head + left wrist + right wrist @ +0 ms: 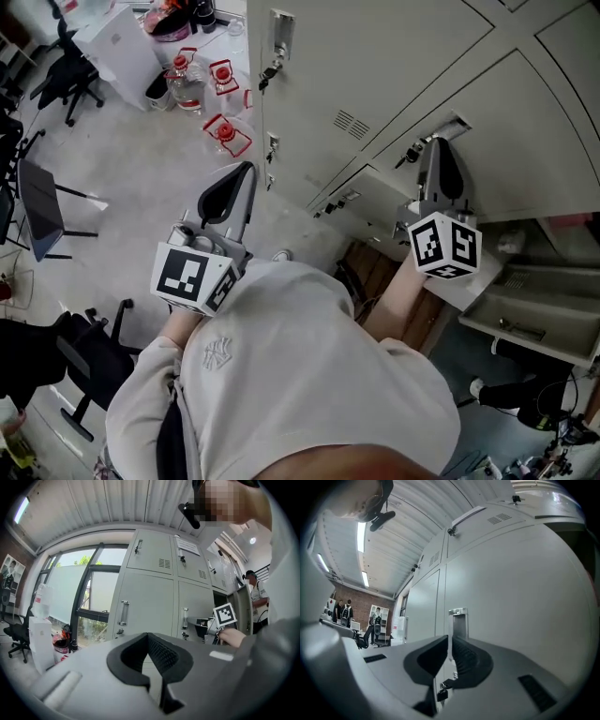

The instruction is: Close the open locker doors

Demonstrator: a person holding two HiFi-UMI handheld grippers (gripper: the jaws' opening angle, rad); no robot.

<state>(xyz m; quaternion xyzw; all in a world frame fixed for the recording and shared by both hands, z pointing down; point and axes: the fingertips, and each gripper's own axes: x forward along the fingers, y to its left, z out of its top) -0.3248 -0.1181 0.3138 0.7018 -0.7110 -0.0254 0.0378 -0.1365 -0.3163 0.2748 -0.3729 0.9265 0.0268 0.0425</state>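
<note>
Locker door [525, 602] fills the right gripper view, its handle [458, 620] just beyond the tips. Right gripper [439, 150] is up, arm stretched forward at the door face, jaws pressed together on nothing. Left gripper [239, 178] sits off to the left, aimed at the closed lockers [150, 592], jaws together and empty too.

Two grippers are recorded: left gripper [234, 183], right gripper [441, 159]. Two marker cubes [192, 277] are fitted, one per gripper. At least three red-capped jugs [225, 136] are counted. Four closed locker doors [145, 602] and one open door [243, 613] are counted in the left gripper view.
</note>
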